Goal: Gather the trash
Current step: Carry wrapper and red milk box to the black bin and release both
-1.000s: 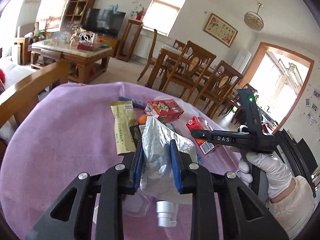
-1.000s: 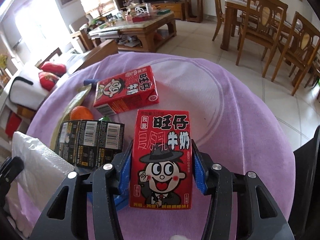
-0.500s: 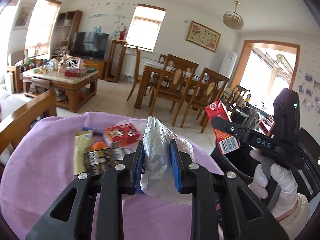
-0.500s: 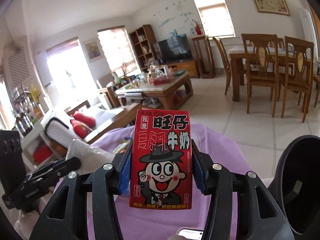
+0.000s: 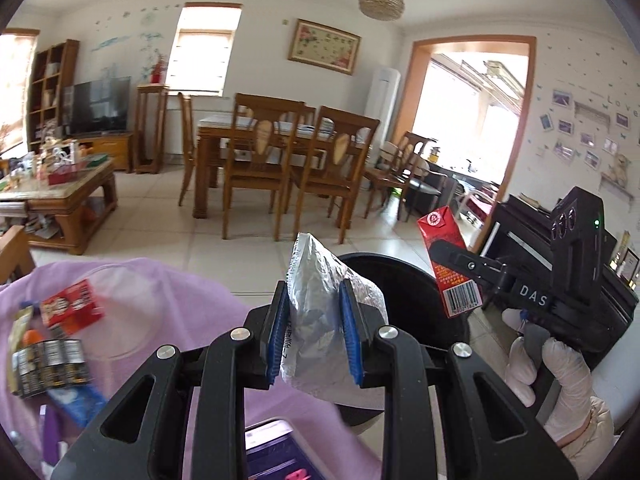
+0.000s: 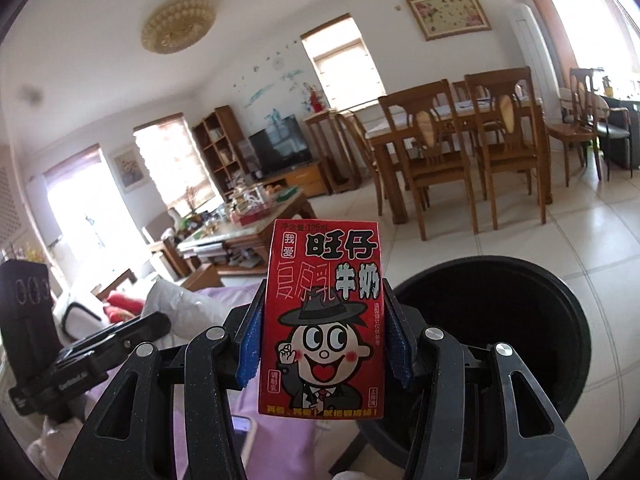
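My left gripper (image 5: 314, 330) is shut on a crumpled silver foil wrapper (image 5: 320, 300), held up over the near edge of a black trash bin (image 5: 408, 292). My right gripper (image 6: 324, 340) is shut on a red milk carton (image 6: 324, 316) with a cartoon face, upright, just left of the bin's black rim (image 6: 496, 264). The left wrist view shows the same carton (image 5: 448, 264) above the bin's right side, with a white-gloved hand (image 5: 560, 376) under the right gripper. More trash lies on the purple cloth: a second red carton (image 5: 72, 308) and a dark barcode packet (image 5: 48, 364).
A phone (image 5: 280, 452) lies on the purple-covered table (image 5: 192, 300) near the front edge. Beyond stand a dining table with wooden chairs (image 5: 264, 160), a cluttered coffee table (image 5: 56, 192) at left and a dark piano (image 5: 516, 224) at right. Tiled floor surrounds the bin.
Both grippers swung right and up, off the table toward the black bin, each still holding its item. The trash pile slid to the left edge of the left wrist view.
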### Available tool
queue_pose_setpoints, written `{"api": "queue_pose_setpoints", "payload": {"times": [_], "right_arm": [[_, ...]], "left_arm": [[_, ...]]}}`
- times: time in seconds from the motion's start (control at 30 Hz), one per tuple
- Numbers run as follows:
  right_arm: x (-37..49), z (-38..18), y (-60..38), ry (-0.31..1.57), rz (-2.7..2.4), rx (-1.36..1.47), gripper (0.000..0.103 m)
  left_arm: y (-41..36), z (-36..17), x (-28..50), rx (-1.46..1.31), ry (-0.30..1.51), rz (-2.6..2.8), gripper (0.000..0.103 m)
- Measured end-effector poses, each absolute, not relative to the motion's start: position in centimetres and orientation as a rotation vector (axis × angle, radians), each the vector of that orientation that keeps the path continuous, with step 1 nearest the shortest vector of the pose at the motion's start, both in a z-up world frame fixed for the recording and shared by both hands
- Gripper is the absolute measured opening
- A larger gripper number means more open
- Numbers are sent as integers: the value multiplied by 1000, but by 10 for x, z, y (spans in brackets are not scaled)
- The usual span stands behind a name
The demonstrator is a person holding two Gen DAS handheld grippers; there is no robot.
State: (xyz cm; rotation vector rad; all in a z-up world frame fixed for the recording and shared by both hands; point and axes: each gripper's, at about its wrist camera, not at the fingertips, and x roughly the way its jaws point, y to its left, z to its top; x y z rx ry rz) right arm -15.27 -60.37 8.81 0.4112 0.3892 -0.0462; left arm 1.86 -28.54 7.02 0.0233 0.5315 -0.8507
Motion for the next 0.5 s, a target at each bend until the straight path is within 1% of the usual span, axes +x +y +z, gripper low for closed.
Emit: {"api": "queue_pose_setpoints", "payload": {"times": [0.23,0.37,0.5], "right_arm": [[-184,53,-677,410,-119,483,51],[-191,30,-702,428,-136,522,51],[-185,8,-704,457,-144,556,51]], "left_arm": [[-353,51,22,44,589,-916,26],[-384,38,26,71,632,-928,26],[-402,26,32,106,668,-914,26]]}}
